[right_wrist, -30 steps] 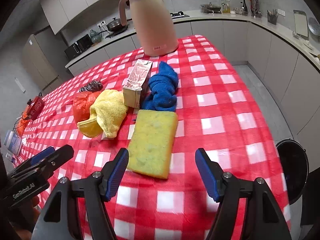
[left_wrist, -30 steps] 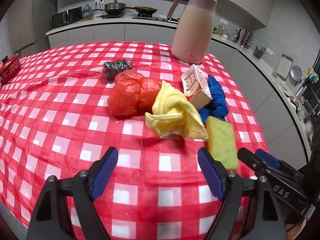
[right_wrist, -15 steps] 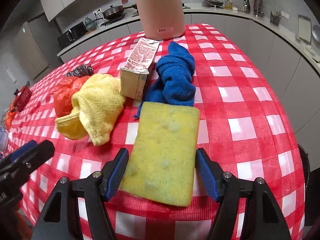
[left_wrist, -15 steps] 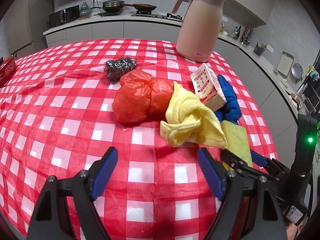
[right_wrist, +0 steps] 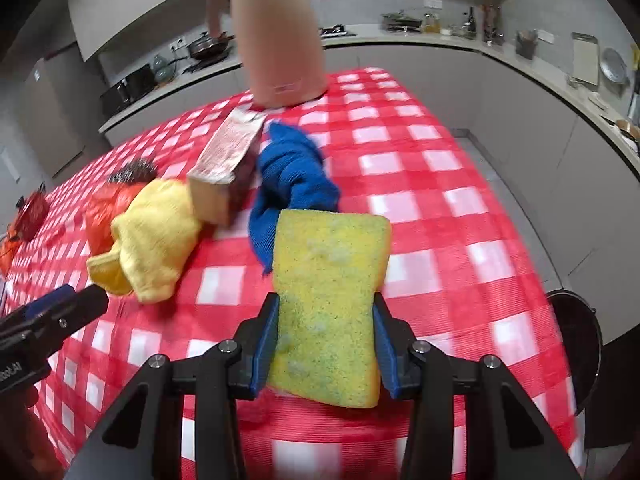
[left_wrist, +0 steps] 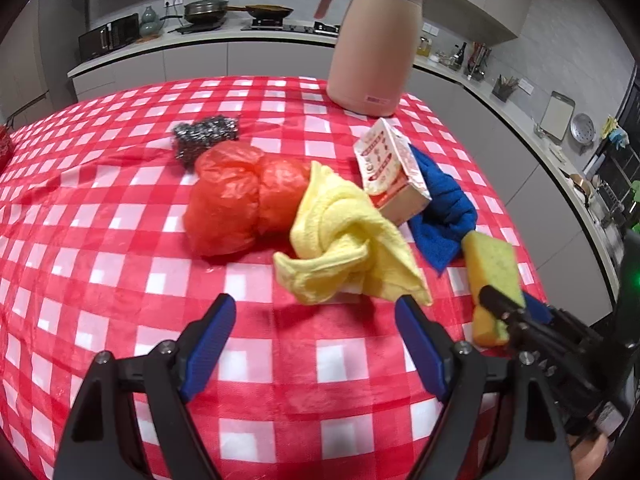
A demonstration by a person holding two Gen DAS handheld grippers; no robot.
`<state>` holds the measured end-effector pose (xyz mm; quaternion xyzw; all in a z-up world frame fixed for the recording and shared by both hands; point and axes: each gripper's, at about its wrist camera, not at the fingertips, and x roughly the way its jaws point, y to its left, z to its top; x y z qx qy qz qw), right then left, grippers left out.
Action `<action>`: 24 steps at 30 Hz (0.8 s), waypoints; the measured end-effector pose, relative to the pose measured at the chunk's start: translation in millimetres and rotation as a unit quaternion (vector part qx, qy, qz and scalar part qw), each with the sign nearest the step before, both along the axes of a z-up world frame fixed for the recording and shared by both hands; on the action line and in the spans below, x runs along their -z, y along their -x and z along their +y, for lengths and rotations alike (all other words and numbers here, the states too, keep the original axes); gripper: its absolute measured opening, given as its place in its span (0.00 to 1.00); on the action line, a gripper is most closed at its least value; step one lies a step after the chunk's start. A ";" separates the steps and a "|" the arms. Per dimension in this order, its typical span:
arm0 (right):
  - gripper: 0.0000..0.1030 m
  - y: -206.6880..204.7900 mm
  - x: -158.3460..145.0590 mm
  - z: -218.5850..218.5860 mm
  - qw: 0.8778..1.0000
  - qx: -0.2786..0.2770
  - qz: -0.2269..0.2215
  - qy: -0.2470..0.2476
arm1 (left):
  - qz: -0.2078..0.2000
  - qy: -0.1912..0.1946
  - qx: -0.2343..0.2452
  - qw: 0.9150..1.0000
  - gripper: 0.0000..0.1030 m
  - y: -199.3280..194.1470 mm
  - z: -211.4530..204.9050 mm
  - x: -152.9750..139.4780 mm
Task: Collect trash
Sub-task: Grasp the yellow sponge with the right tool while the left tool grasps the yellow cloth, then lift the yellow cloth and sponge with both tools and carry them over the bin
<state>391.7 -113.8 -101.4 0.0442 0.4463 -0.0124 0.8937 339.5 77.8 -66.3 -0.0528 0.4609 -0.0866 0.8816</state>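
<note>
A yellow-green sponge point(right_wrist: 332, 300) lies near the right edge of the red checked table point(left_wrist: 120, 280). My right gripper point(right_wrist: 324, 344) is closing on it, its blue pads touching both long sides. In the left wrist view the same sponge point(left_wrist: 494, 264) shows with the right gripper's tip point(left_wrist: 508, 312) over it. My left gripper point(left_wrist: 316, 344) is open above bare cloth, just short of a knotted yellow cloth point(left_wrist: 340, 248). Behind that lie an orange plastic bag point(left_wrist: 236, 200), a small carton point(left_wrist: 390, 172), a blue cloth point(left_wrist: 444, 208) and a steel scourer point(left_wrist: 206, 136).
A tall pink jug point(left_wrist: 372, 40) stands at the table's far side. A dark round bin point(right_wrist: 576, 344) sits on the floor past the right table edge. Kitchen counters run along the back and right walls. A red object point(right_wrist: 32, 212) lies at the far left.
My right gripper moved forward over the sponge and its jaws closed from wide apart onto the sponge's sides. The left gripper crept toward the yellow cloth, still open.
</note>
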 end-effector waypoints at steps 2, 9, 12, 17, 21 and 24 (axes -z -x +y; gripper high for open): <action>0.45 0.5 -5.5 -8.2 1.000 0.008 -0.007 0.001 | -0.004 -0.004 0.007 1.000 0.81 -4.3 -6.9 0.6; 0.55 -2.6 0.1 -17.3 1.000 0.010 0.005 0.000 | -0.004 -0.020 0.013 1.000 0.81 -25.8 -22.6 11.4; 0.56 -5.1 6.1 -15.0 1.000 0.006 0.016 -0.005 | -0.001 -0.019 0.011 1.000 0.81 -34.1 -24.0 16.4; 0.52 -6.0 8.6 -15.5 1.000 0.009 0.010 -0.010 | -0.012 -0.010 0.018 1.000 0.67 -37.9 -23.8 20.0; 0.44 -5.9 7.4 -16.1 1.000 0.005 0.006 -0.015 | -0.013 -0.002 0.030 0.999 0.45 -39.3 -25.9 24.2; 0.40 -3.0 2.4 -18.5 1.000 0.008 -0.004 -0.018 | -0.020 0.004 0.035 0.999 0.38 -35.5 -27.2 22.7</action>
